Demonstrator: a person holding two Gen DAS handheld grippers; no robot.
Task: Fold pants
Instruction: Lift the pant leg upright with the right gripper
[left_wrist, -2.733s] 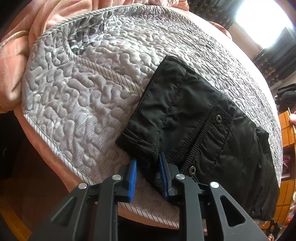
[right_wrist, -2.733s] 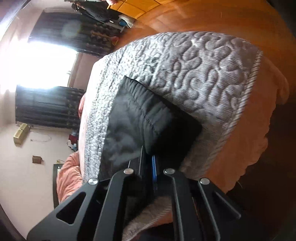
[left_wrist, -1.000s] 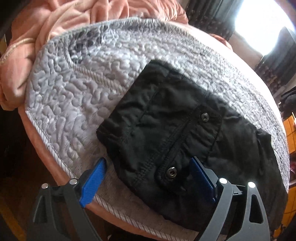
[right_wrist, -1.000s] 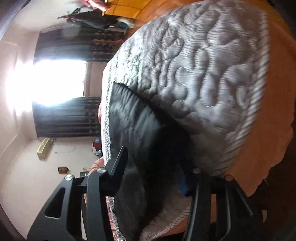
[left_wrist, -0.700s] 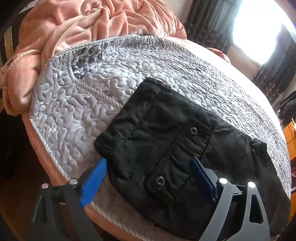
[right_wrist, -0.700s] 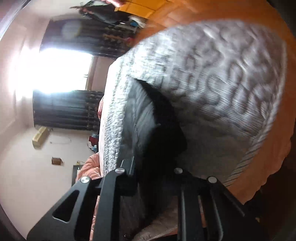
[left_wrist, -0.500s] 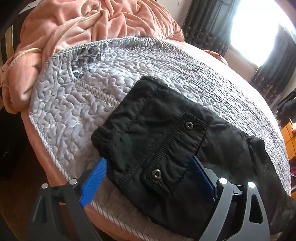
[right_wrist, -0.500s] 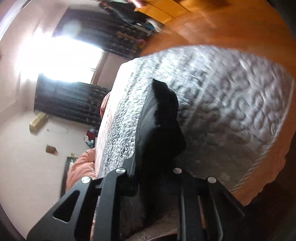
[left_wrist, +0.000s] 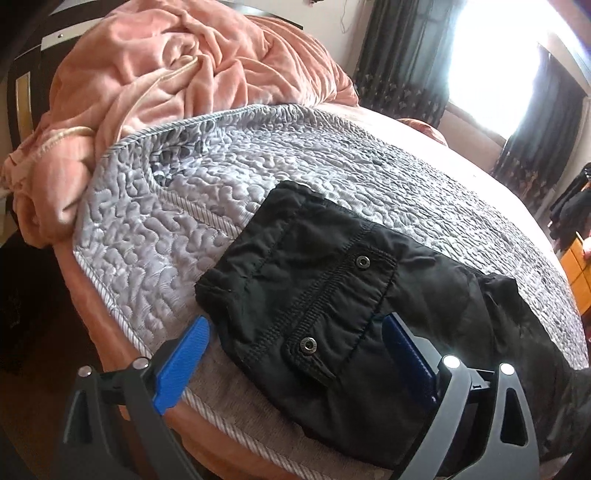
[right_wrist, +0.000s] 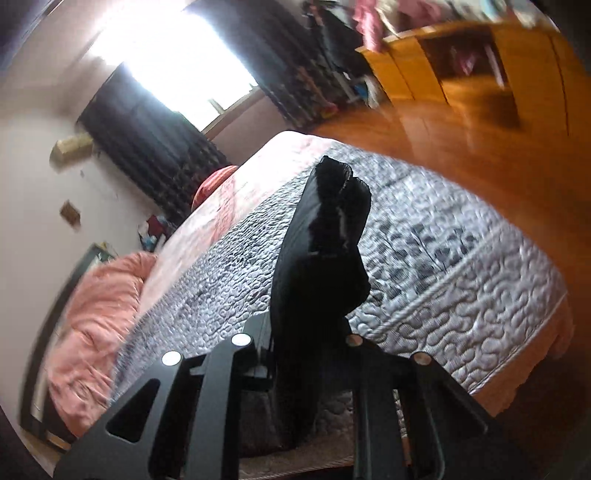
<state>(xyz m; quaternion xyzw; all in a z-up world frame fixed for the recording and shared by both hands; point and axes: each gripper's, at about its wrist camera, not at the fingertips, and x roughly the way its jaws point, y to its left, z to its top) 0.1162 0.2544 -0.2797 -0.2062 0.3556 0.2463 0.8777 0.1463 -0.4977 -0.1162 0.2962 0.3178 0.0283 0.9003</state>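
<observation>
**Pants half on the quilt, one end raised**

On the grey quilt (left_wrist: 229, 177) that covers the bed, the black pants (left_wrist: 314, 295) lie near the front edge, running along it. The end with the stitched pocket flap and its two metal snaps (left_wrist: 308, 345) rests flat on the quilt, close to the corded border.

Over that end hangs the left gripper (left_wrist: 293, 354). Its jaws stand very wide and are opening; the blue pads (left_wrist: 183, 360) sit one on either side of the pocket flap, pressing on nothing. The cloth lies between them and below them, loose on the quilt.

At the far end of the pants, the right gripper (right_wrist: 308, 332) has its jaws nearly together, pinched on a bunch of the black cloth. That bunch (right_wrist: 325, 236) stands up from between the fingers, well clear of the quilt, and its top corners flop over. The quilt (right_wrist: 461, 295) spreads beneath it.

Behind the quilt, toward the head of the bed, a rumpled pink blanket (left_wrist: 177, 70) is heaped. Beyond the quilt's far side stand dark curtains (left_wrist: 402, 55) beside a bright window (left_wrist: 495, 62), and an orange wooden floor (right_wrist: 443, 125) runs past the bed.
</observation>
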